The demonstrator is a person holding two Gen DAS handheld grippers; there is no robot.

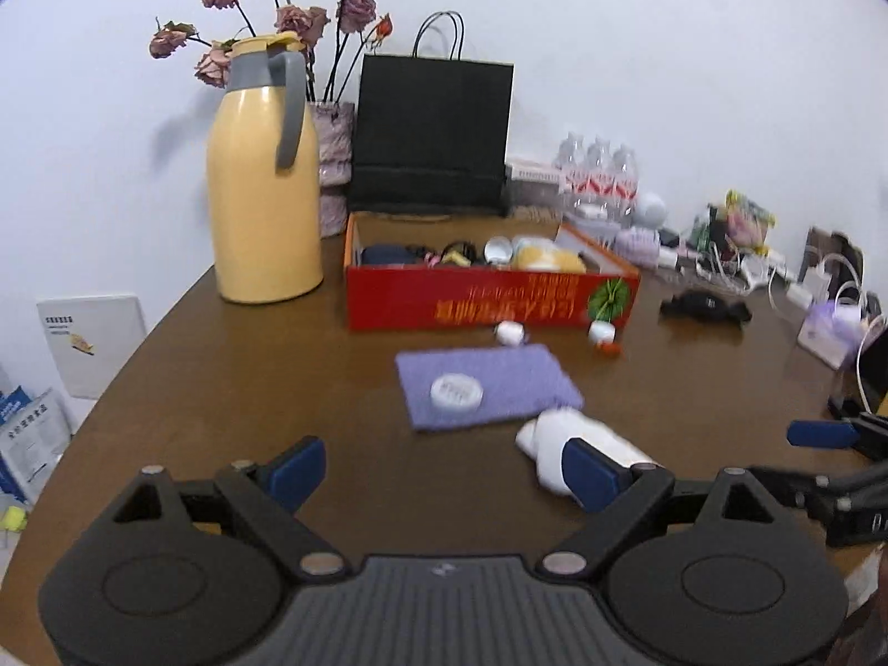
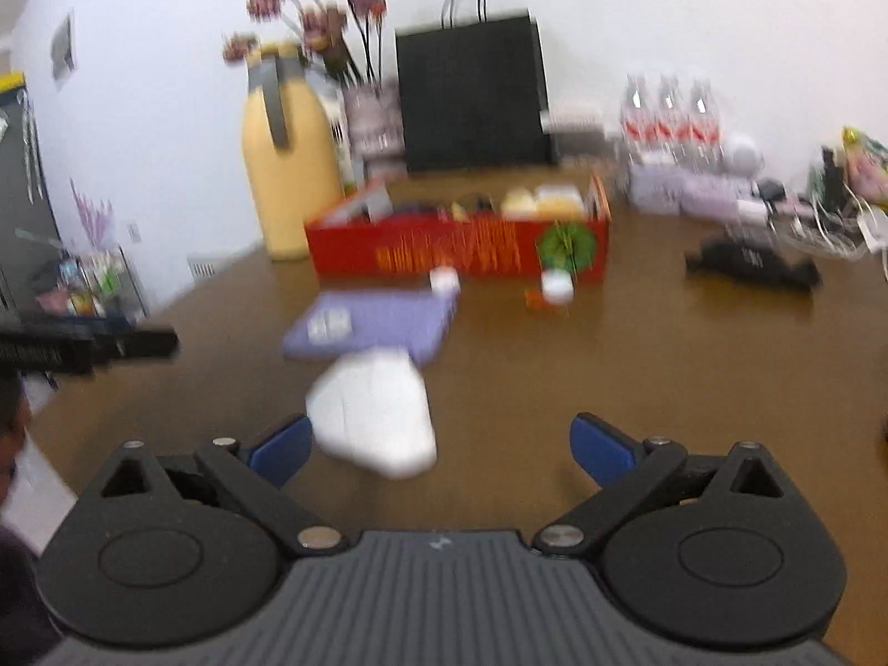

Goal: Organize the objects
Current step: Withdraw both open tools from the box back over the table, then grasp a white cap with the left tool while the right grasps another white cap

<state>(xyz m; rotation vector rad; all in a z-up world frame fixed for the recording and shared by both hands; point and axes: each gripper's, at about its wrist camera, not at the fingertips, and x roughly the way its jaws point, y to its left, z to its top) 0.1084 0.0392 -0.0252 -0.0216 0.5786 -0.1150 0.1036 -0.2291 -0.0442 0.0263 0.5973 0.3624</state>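
Judging progress as partway: red box (image 1: 488, 294) ahead of both tools already holds several items. Left tool (image 1: 444, 469) and right tool (image 2: 441, 447) gape wide, empty. We still see white bottle (image 1: 577, 444), purple cloth (image 1: 488, 383) and small caps loose on the surface (image 1: 250, 388) just ahead.

Each wrist camera looks forward and slightly down past its own fingers, low over the table (image 1: 222, 366), both sharing the red box (image 1: 488, 299) ahead.
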